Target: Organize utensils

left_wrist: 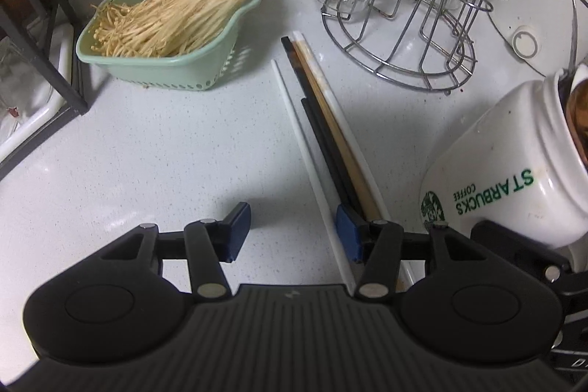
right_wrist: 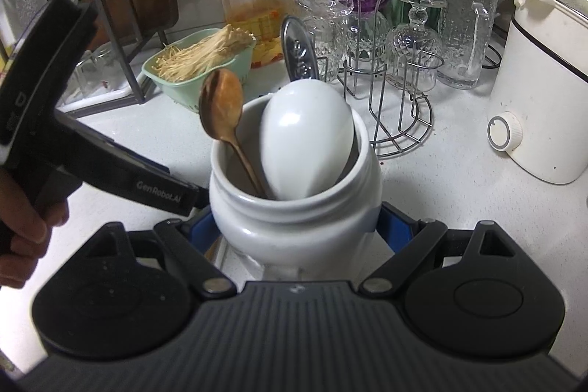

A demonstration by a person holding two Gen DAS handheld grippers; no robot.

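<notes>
Several chopsticks (left_wrist: 323,120) are lying side by side on the white counter (left_wrist: 165,153), one passing between the open left gripper (left_wrist: 294,230) jaws (pads not pressing it). Right gripper (right_wrist: 299,230) is clamping the white jar (right_wrist: 294,226) holding spoons.

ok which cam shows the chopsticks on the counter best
The left wrist view: the chopsticks lie in full length on the counter, running up from the left gripper. The right wrist view does not show them; the white jar fills its foreground.
</notes>
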